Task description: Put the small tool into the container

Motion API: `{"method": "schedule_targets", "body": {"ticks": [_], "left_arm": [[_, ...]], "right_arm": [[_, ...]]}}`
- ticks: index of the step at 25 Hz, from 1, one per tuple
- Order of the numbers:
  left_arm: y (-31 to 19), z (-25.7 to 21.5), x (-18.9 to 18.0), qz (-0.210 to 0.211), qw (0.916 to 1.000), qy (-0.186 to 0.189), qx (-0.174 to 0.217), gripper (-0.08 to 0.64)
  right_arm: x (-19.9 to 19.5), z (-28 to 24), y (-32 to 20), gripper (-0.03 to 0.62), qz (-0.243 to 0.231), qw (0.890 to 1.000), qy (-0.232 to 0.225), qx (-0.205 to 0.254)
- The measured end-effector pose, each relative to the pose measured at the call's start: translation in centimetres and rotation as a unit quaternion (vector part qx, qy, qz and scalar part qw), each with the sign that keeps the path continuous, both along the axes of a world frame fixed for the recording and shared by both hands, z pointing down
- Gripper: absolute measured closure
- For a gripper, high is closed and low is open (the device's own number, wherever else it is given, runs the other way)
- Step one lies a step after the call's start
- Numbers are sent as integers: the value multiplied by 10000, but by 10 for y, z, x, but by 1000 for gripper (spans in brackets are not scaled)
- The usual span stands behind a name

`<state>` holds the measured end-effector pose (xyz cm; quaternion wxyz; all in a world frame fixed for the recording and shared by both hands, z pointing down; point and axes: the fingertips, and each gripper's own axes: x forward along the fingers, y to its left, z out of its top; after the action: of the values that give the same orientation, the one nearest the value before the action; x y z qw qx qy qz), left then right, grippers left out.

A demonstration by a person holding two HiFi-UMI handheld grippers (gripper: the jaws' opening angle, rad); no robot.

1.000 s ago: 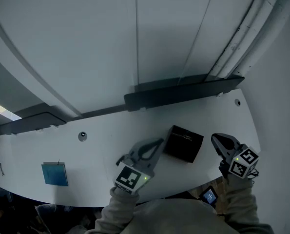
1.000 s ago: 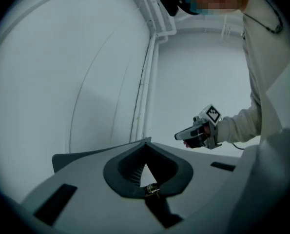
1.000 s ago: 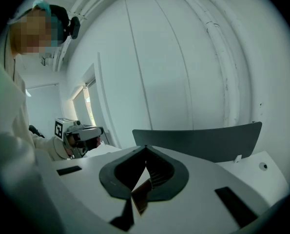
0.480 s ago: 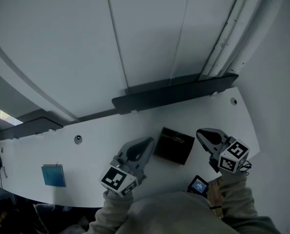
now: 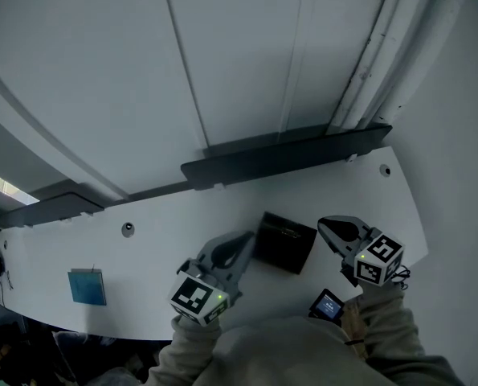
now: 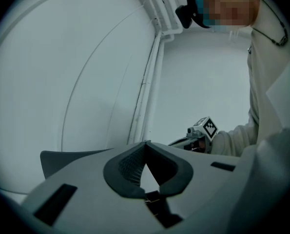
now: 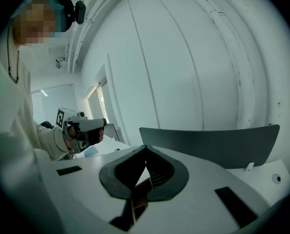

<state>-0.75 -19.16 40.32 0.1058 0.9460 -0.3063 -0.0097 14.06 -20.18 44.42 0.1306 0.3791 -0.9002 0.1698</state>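
Near the front edge of the desk (image 5: 158, 248), black container (image 5: 285, 243) sits between left hand-held gripper (image 5: 240, 241) and right hand-held gripper (image 5: 325, 225), both closed, empty. No small tool made out. Container looks rigid, light; likely best gripped by a side wall.

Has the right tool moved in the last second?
Yes, slightly: the right tool has edged leftward toward the black box; the gap between them looks narrower in the head view.

The white table (image 5: 154, 244) carries a black box (image 5: 285, 242) and blue square (image 5: 87, 286).
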Motion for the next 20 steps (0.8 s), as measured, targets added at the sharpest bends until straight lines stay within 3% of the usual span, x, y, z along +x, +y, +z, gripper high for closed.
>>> {"method": "schedule_targets", "body": {"ticks": [8,20], "left_arm": [[-7,9,-7,-311,9991,-297,59,558],[-8,7,-5,-174,9992,-368,14,558]], "right_arm": [[-2,3,-3,571,-52,10000,17,-33],[-9,21,-9,571,-153,9993,263,-196]]}}
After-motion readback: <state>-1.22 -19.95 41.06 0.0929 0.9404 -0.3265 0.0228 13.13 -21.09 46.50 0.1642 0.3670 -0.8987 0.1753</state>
